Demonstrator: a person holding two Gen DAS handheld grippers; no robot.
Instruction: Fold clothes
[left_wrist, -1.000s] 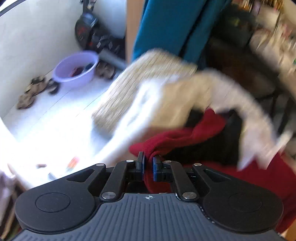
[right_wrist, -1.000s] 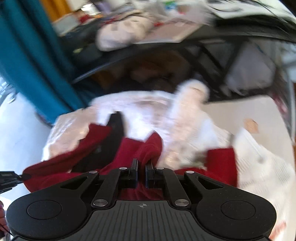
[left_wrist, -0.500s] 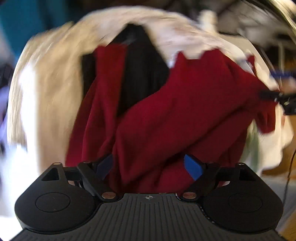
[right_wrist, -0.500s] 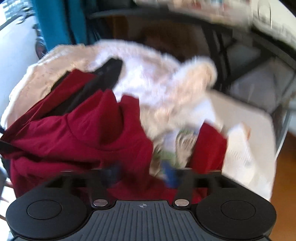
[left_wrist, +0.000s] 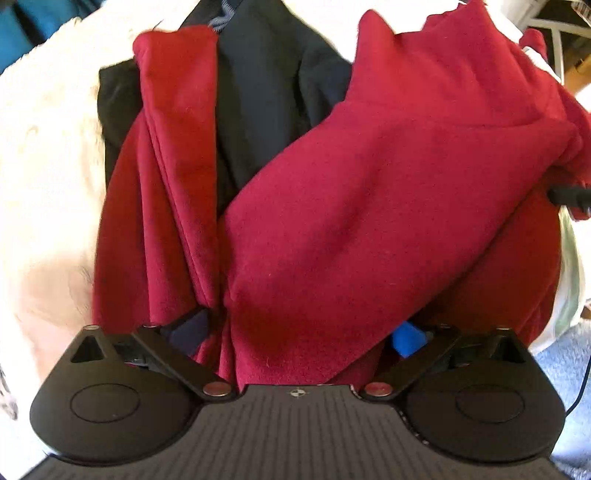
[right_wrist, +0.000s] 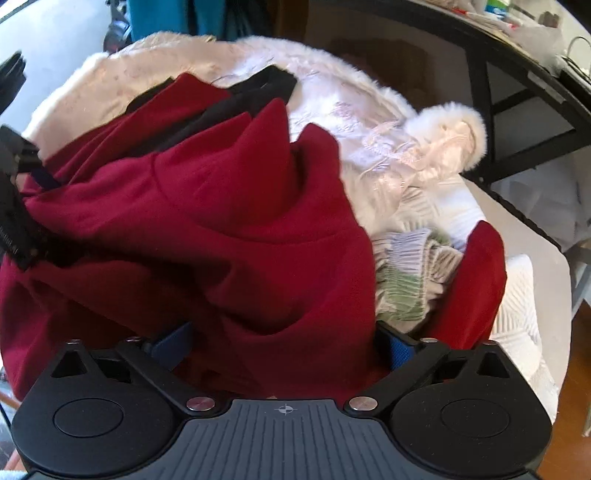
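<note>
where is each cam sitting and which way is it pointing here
Left wrist: sits on the left gripper, looking forward and down at the red garment and dark garment; its own open jaws show, and the other gripper's tip at the right edge.
Right wrist: sits on the right gripper, facing the same pile and a white fluffy garment; open jaws show.
Shared: the red and dark garments.
</note>
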